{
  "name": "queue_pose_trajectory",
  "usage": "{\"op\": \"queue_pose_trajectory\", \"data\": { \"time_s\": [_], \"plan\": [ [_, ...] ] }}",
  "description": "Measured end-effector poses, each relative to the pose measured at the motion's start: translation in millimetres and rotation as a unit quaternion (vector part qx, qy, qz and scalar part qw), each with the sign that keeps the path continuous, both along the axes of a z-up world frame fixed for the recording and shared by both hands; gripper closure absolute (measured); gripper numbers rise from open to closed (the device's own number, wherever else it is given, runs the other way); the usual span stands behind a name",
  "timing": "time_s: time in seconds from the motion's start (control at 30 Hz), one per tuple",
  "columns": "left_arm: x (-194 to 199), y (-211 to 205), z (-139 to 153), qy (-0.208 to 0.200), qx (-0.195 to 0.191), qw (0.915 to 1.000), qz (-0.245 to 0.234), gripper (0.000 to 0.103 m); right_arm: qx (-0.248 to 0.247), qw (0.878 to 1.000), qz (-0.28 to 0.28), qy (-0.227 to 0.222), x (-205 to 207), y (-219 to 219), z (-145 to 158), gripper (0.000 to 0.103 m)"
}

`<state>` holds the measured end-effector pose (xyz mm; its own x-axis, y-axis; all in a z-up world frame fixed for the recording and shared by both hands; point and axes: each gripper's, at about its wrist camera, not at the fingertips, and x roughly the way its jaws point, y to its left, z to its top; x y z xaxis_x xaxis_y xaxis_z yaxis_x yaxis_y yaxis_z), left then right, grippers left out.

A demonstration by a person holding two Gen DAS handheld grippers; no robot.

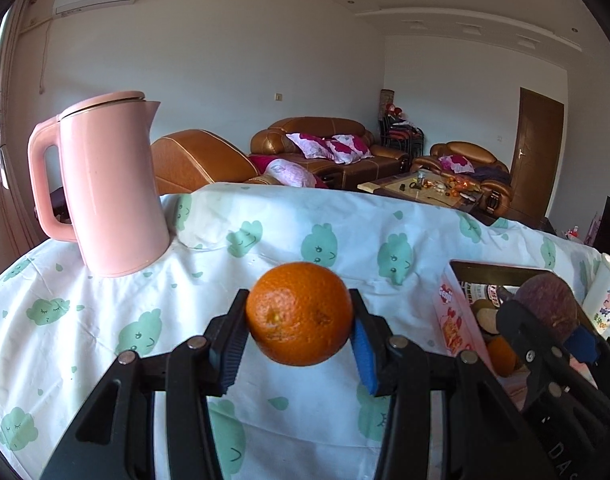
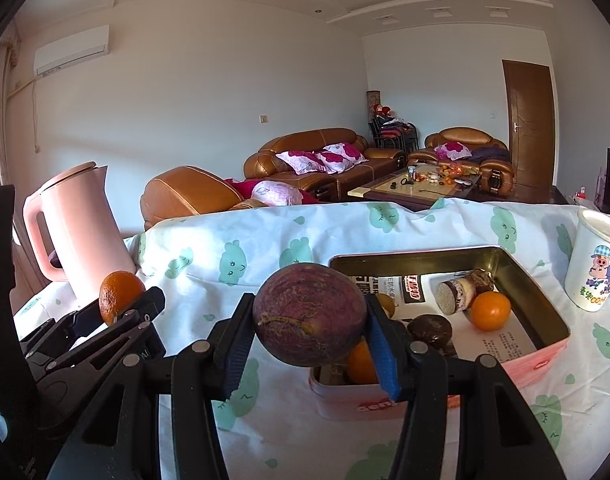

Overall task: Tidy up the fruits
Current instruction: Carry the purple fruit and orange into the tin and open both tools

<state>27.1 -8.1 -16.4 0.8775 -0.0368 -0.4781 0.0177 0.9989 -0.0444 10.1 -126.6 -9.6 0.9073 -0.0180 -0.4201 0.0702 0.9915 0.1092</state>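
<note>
My left gripper (image 1: 299, 316) is shut on an orange (image 1: 299, 313) and holds it above the cloth-covered table; it also shows in the right wrist view (image 2: 123, 300) at the left. My right gripper (image 2: 309, 316) is shut on a purple passion fruit (image 2: 309, 314), held just left of the pink tin box (image 2: 545, 356). In the left wrist view the passion fruit (image 1: 547, 306) hangs over the box (image 1: 453, 320). Inside the box lie an orange (image 2: 491, 310), a dark passion fruit (image 2: 431, 330), a cut brown piece (image 2: 455, 298) and another orange (image 2: 361, 364) partly hidden behind my fingers.
A pink kettle (image 1: 109, 188) stands at the table's far left. A white cartoon mug (image 2: 595, 260) stands right of the box. The table wears a white cloth with green prints (image 1: 265, 240). Sofas and a coffee table lie beyond.
</note>
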Motion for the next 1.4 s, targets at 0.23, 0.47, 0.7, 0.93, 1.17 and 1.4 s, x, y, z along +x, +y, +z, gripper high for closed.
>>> {"op": "queue_pose_trajectory", "data": {
  "time_s": [0.23, 0.47, 0.7, 0.93, 1.17, 1.4],
  "plan": [
    [-8, -26, 6, -0.004, -0.002, 0.9996, -0.027, 0.055, -0.006, 1.000, -0.010, -0.019, -12, -24, 9, 0.048],
    [-12, -51, 13, -0.011, -0.003, 0.9987, -0.049, 0.055, -0.017, 0.999, -0.028, -0.036, -18, -49, 17, 0.048],
    [-14, -82, 24, -0.024, -0.001, 0.9967, -0.078, 0.055, -0.025, 0.997, -0.047, -0.055, -23, -72, 24, 0.048],
    [-6, -116, 33, -0.031, 0.000, 0.9942, -0.103, 0.055, -0.042, 0.994, -0.079, -0.068, -25, -96, 30, 0.048],
    [9, -143, 29, -0.018, -0.003, 0.9921, -0.124, 0.055, -0.067, 0.988, -0.124, -0.067, -16, -120, 29, 0.048],
    [26, -150, 20, 0.010, -0.003, 0.9925, -0.121, 0.055, -0.048, 0.990, -0.129, -0.041, 2, -139, 24, 0.048]
  ]
}}
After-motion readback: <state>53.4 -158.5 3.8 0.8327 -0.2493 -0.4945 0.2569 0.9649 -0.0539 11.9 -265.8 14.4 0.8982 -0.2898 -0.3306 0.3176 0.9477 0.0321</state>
